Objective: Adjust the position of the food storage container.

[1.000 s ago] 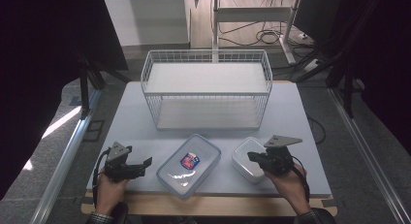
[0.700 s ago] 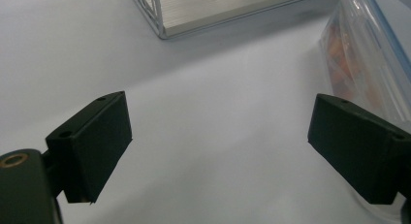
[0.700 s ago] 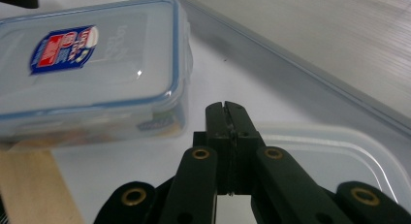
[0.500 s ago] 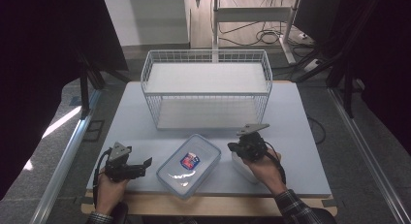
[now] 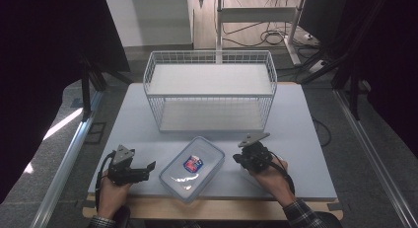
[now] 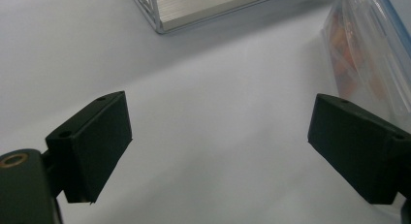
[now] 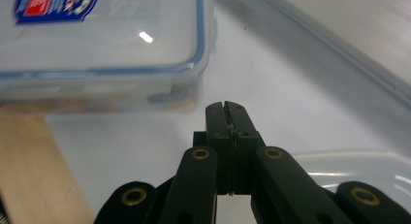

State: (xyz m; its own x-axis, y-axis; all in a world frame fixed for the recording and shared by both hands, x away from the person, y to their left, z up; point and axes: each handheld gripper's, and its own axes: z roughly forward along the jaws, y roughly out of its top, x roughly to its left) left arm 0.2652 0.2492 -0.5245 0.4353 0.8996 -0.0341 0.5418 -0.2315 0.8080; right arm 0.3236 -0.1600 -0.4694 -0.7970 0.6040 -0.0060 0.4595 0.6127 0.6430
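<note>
Right gripper (image 5: 236,159) is pinched tight on nothing — the lidded plastic box (image 5: 192,166) sits just to its left, long side slanting up toward the wire basket (image 5: 209,92). Left gripper (image 5: 150,168) gapes wide beside it — both near

Table (image 5: 300,119) runs across the middle of the high view; wire basket (image 5: 209,90) stands on its far half, centred. Lidded container (image 5: 192,167) lies on the near half, just in front of the basket, turned at an angle, its near corner over the table's front edge. Left gripper (image 5: 148,167) sits left of the container, near the front edge, a small gap between. Right gripper (image 5: 237,159) sits right of the container, close beside it. Under the right gripper, a second container (image 7: 358,168) lies on the table. Behind the table, a shelf frame (image 5: 256,16) with cables (image 5: 273,38) on the floor.
</note>
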